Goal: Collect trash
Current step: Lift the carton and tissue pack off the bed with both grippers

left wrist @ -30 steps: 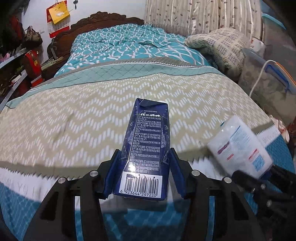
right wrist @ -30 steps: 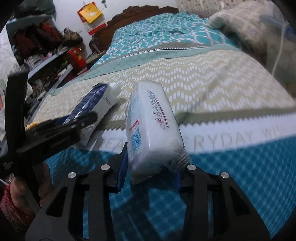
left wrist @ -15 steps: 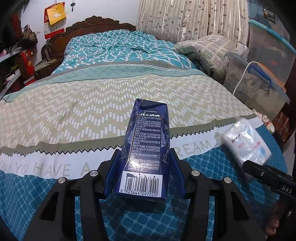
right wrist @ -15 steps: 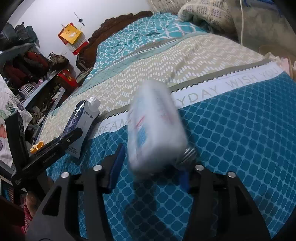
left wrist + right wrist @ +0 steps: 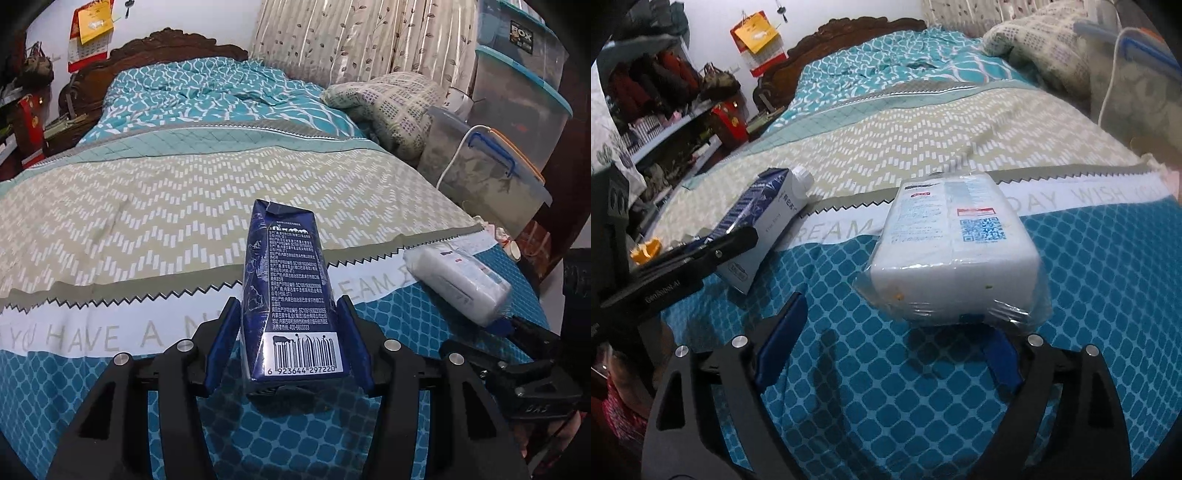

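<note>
A: Where is the carton?

B: The dark blue milk carton [image 5: 291, 295] sits between the blue pads of the left gripper [image 5: 288, 343], barcode end toward the camera, pinched on both long sides. Its far end points up the bed [image 5: 184, 192].

A: And the other piece?

B: The white tissue pack [image 5: 955, 251] lies flat on the teal diamond part of the quilt, just ahead of the right gripper [image 5: 886, 354]. That claw is spread wide; the pack's crinkled plastic end lies over the tip of the right-hand pad, and the left-hand pad stands clear of it.

A: Room around them?

B: The pack lies near the bed's right edge, where storage bins [image 5: 491, 166] and a white cable [image 5: 456, 155] stand alongside. The carton is just left of the pack. Beyond both, the zigzag quilt runs open to a folded blanket [image 5: 391, 107] and the carved headboard [image 5: 170, 44].
</note>
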Tool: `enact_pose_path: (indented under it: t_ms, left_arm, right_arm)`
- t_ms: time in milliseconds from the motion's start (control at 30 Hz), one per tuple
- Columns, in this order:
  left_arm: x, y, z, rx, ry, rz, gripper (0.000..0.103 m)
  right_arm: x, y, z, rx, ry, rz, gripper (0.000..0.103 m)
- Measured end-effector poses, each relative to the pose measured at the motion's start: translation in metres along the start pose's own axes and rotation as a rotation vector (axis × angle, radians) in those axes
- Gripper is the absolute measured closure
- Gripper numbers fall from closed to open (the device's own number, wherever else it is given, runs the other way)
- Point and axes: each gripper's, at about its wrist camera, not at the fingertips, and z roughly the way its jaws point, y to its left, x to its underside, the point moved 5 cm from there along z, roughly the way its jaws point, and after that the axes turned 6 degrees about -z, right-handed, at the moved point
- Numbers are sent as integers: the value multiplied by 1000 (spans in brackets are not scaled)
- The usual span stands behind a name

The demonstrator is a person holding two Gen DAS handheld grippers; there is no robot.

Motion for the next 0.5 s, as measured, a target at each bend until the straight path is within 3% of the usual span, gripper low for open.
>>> enact_pose_path:
  t_ms: [200,367,500]
  left_arm:
    - [-1,5,5,35,33,-35,48]
    - [-5,23,1,65,22,-130,22]
    - [-9,29,-2,58,-3,-173,14]
  right_arm:
    - [16,-3,-18,130,-21,29,16]
    - [23,-15,-41,79,-25,53,16]
    - [17,-26,-55,100,-50,24,15]
